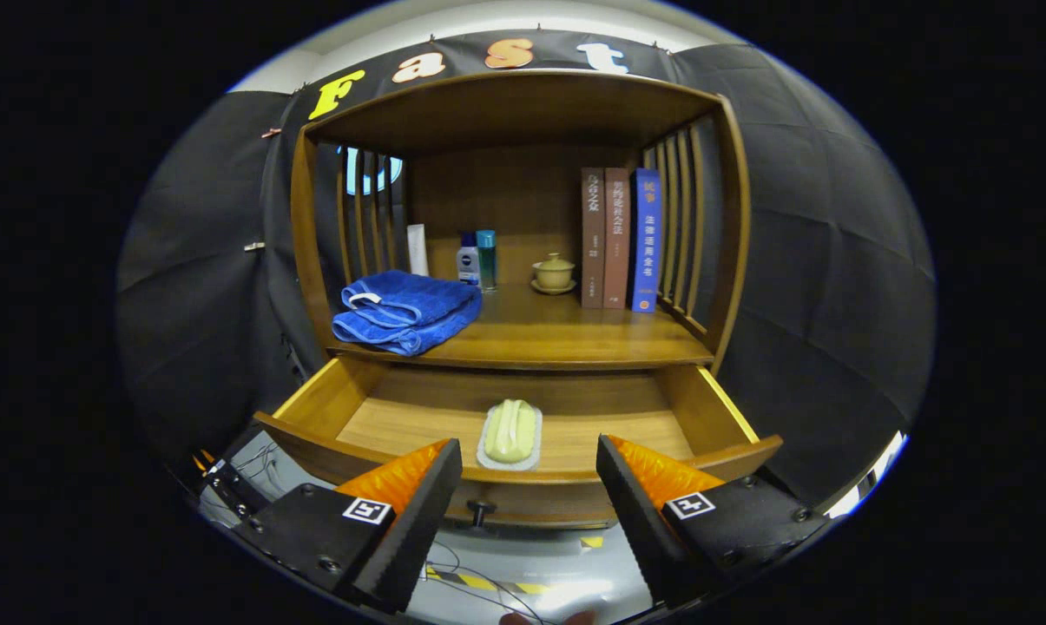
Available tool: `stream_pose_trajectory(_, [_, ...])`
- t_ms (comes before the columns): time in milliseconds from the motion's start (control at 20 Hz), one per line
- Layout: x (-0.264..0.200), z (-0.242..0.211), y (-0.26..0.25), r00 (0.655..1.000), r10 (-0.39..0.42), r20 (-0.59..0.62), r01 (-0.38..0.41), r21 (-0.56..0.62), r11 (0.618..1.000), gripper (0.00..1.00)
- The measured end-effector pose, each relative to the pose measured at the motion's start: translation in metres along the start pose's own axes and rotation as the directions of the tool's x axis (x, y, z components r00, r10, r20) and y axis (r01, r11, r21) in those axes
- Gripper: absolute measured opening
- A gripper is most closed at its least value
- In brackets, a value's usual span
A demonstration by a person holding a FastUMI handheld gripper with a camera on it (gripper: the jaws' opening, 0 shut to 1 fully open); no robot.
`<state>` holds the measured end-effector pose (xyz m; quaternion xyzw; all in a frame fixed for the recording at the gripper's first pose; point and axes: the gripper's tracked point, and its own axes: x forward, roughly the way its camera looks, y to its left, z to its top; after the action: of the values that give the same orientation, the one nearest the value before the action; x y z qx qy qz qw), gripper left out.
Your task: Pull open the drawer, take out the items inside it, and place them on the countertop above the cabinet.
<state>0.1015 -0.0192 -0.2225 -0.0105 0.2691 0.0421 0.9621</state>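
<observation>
— So, where did the gripper (529,499) sit?

— In front of the wooden cabinet (523,217), just short of the drawer (523,425). Its two fingers stood wide apart, holding nothing, with the drawer's front edge and the small dark knob (482,510) showing in the gap between them.

— Drawer state?

— Pulled out toward the near side, its inside open to view. One item lay in it: a pale green soap-like bar (510,430) on a light grey dish (509,458), close to the front wall and a little left of the middle (touching neither finger, just beyond them).

— And the countertop?

— The countertop (557,334) above the drawer carried a folded blue towel (404,311) at its near left. Farther back stood a white tube (417,249), a small bottle with a dark cap (468,259) and a teal bottle (486,259) just beside it. Right of those sat a lidded cup on a saucer (555,273), then three upright books (621,239) against the slatted right side, two brown and one blue.

— Anything below?

— Cables and a strip of yellow-black tape (475,580) on the floor, near the fingers.
</observation>
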Motion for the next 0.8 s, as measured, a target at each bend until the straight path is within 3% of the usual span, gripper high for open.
stream_pose_trajectory(400, [0.076, 0.012, -0.001, 0.972, 0.051, -0.228, -0.046, 0.023, 0.999, 0.99])
stream_pose_trajectory(800, [0.159, -0.038, -0.005, 0.884, 0.030, -0.467, -0.013, 0.041, 0.999, 0.99])
